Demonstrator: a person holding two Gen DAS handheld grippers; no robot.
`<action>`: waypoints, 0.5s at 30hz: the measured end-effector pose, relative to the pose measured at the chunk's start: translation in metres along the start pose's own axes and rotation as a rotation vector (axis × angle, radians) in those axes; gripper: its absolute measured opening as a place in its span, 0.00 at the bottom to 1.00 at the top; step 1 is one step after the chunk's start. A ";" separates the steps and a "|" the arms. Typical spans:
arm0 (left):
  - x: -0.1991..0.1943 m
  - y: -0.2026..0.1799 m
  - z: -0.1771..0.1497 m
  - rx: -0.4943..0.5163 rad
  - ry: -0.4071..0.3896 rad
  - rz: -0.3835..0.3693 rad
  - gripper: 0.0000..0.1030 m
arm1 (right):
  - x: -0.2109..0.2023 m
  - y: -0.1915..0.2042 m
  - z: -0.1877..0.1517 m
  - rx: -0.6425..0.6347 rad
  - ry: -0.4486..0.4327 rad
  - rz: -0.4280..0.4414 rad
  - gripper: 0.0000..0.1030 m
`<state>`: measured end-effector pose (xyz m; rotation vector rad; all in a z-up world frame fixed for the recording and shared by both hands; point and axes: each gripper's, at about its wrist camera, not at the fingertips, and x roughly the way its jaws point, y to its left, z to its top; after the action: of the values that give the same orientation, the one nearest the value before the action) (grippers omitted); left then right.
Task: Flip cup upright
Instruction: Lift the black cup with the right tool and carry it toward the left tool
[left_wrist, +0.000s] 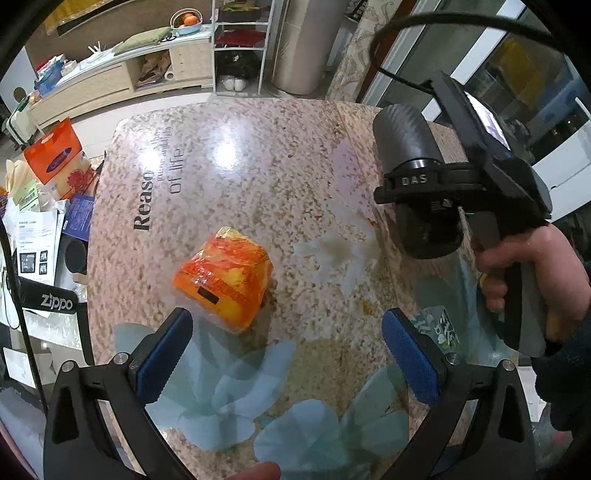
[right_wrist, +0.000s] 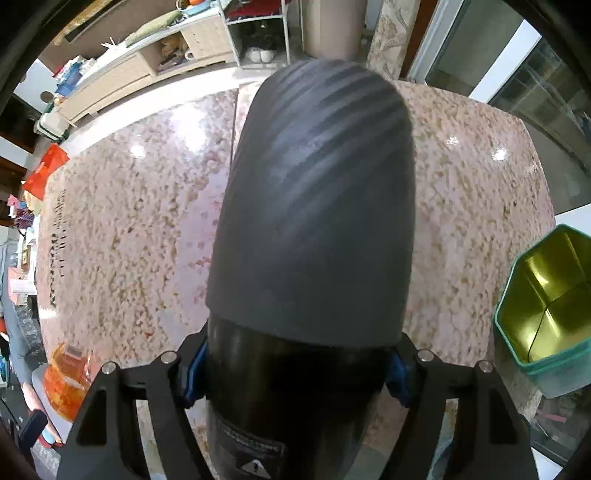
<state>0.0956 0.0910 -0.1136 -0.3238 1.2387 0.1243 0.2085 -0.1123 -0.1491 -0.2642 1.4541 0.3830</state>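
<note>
- We see the right gripper (right_wrist: 295, 373) pinching the dark cup (right_wrist: 314, 206) between its blue pads, which press against the cup's glossy black lower section from both sides.
- In the right wrist view the cup fills the middle, its ribbed matte grey part pointing away from us along the fingers, above the speckled counter (right_wrist: 122, 229).
- From the left wrist view the same cup (left_wrist: 406, 144) is lifted off the counter (left_wrist: 258, 155), lying tilted in the right gripper (left_wrist: 424, 192), with the person's right hand (left_wrist: 535, 280) wrapped round the handle.
- Our left gripper (left_wrist: 288, 354) stands spread wide, its blue pads well apart and holding nothing.
- Just beyond the left pad an orange wrapped package (left_wrist: 225, 277) lies on the counter.
- A green hexagonal tin (right_wrist: 546, 310) with a golden inside stands open at the right edge of the counter.
- Printed lettering (left_wrist: 155, 192) runs across the counter surface.
</note>
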 end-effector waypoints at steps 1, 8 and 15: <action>-0.001 0.001 0.000 -0.002 -0.002 0.003 1.00 | -0.006 -0.003 -0.004 0.001 -0.007 0.013 0.70; -0.014 0.000 -0.005 -0.003 -0.023 0.011 1.00 | -0.054 -0.020 -0.029 -0.008 -0.071 0.055 0.67; -0.026 -0.004 -0.016 0.009 -0.037 0.025 1.00 | -0.103 -0.027 -0.071 -0.016 -0.151 0.088 0.67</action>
<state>0.0734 0.0839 -0.0928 -0.2971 1.2068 0.1451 0.1476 -0.1747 -0.0556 -0.1806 1.3179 0.4758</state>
